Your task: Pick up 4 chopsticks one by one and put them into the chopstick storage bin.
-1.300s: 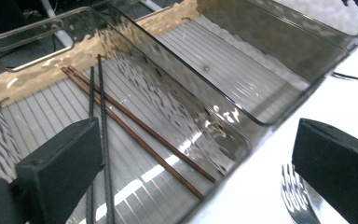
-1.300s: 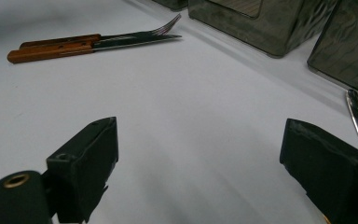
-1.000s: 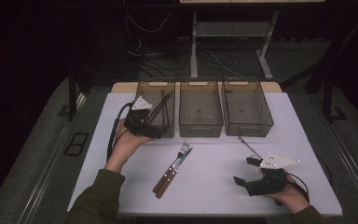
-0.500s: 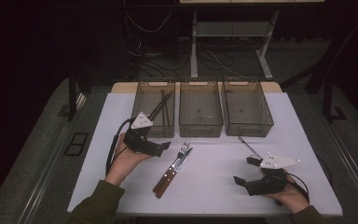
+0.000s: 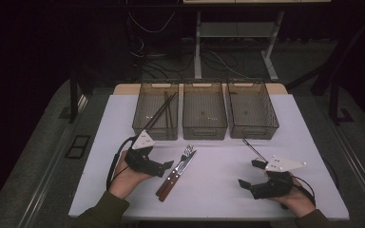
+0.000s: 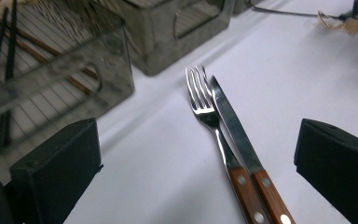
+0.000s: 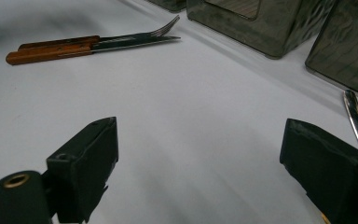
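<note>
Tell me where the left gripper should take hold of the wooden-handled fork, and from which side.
Grip the wooden-handled steel fork at its narrow steel neck, just above the wood, coming down from above with the left gripper open. The wooden-handled knife lies tight against one side, so one of the fingers would probably have to wedge between them, or nudge the fork clear first. It lies flat on the white table.

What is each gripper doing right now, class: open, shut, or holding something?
Left gripper: open, holding nothing, with the fork and knife lying ahead between its jaws.
Right gripper: open, holding nothing.
</note>
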The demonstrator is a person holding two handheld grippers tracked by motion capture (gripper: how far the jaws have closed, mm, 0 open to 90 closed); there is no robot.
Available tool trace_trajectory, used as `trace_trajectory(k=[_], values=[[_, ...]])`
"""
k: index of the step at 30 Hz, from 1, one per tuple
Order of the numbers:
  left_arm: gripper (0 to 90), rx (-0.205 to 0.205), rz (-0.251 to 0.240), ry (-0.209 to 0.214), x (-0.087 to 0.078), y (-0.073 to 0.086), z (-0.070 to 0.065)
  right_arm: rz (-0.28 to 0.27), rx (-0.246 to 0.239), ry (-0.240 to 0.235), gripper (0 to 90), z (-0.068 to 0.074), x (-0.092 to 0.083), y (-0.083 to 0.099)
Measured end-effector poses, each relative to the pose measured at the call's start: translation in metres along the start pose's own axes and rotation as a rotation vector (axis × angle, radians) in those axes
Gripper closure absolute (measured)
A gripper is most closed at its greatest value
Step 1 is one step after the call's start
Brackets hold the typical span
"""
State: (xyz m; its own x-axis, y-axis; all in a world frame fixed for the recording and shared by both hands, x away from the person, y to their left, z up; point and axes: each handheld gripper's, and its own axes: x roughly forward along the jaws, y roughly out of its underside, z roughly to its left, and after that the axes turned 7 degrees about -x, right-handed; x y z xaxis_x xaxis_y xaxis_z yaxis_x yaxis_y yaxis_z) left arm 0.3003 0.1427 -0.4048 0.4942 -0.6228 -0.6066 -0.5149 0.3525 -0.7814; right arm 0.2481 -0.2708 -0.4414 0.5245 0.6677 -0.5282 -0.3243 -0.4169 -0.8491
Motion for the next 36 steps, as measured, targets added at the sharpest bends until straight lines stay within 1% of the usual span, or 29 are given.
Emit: trace_trajectory(k=[4,5,6,7,9,10,11,13,14,17,20,21,23,24,27,29,30,33,34,36], values=[[3.2,0.001,0.012,0.005,0.000,0.009,-0.005,0.000,-0.002,0.001,11.7,0.000,0.000,0.000],[5.2,0.009,0.014,0.008,-0.001,0.010,-0.006,0.000,-0.005,0.002,11.7,0.000,0.000,0.000],[7.0,0.006,0.012,0.009,-0.001,0.012,-0.008,-0.001,-0.006,0.002,11.7,0.000,0.000,0.000],[7.7,0.002,0.016,0.014,0.000,0.014,-0.009,-0.001,-0.006,0.002,11.7,0.000,0.000,0.000],[12.8,0.011,0.028,0.025,0.000,0.017,-0.012,0.001,-0.004,0.003,11.7,0.000,0.000,0.000],[14.1,0.005,0.029,0.032,0.001,0.019,-0.014,0.001,-0.005,0.003,11.7,0.000,0.000,0.000],[14.6,0.012,0.039,0.037,0.001,0.021,-0.016,0.000,-0.005,0.003,11.7,0.000,0.000,0.000],[18.2,0.018,0.049,0.047,0.001,0.024,-0.019,0.001,-0.003,0.004,11.7,0.000,0.000,0.000],[19.5,0.019,0.055,0.045,0.001,0.025,-0.021,0.000,-0.005,0.004,11.7,0.000,0.000,0.000],[22.5,0.011,0.057,0.056,0.002,0.029,-0.024,0.000,-0.009,0.005,11.8,0.000,0.000,0.000],[21.6,0.016,0.064,0.061,0.001,0.032,-0.026,-0.003,-0.006,0.003,11.7,0.000,-0.001,-0.001],[20.8,0.012,0.063,0.066,0.001,0.033,-0.026,-0.004,-0.006,0.007,11.7,0.000,-0.002,-0.001],[18.3,0.018,0.067,0.068,0.001,0.035,-0.025,-0.005,-0.002,0.009,11.7,-0.001,-0.004,-0.001],[17.0,0.010,0.063,0.071,0.002,0.036,-0.025,-0.005,0.002,0.010,11.7,-0.002,-0.005,-0.001],[13.9,0.019,0.054,0.079,0.002,0.039,-0.023,-0.008,0.017,0.016,11.7,-0.005,-0.008,-0.001],[12.0,0.025,0.052,0.083,0.001,0.041,-0.021,-0.005,0.014,0.022,11.7,-0.007,-0.009,-0.001],[10.6,0.016,0.047,0.089,0.001,0.042,-0.020,-0.002,0.020,0.026,11.7,-0.007,-0.010,-0.001],[7.2,0.016,0.036,0.103,0.000,0.044,-0.019,-0.002,0.028,0.035,11.7,-0.011,-0.014,0.000],[5.8,0.022,0.036,0.110,0.000,0.045,-0.018,-0.003,0.029,0.037,11.7,-0.012,-0.015,0.000],[3.3,0.015,0.027,0.114,0.000,0.046,-0.017,0.001,0.026,0.045,11.7,-0.015,-0.018,0.000]])
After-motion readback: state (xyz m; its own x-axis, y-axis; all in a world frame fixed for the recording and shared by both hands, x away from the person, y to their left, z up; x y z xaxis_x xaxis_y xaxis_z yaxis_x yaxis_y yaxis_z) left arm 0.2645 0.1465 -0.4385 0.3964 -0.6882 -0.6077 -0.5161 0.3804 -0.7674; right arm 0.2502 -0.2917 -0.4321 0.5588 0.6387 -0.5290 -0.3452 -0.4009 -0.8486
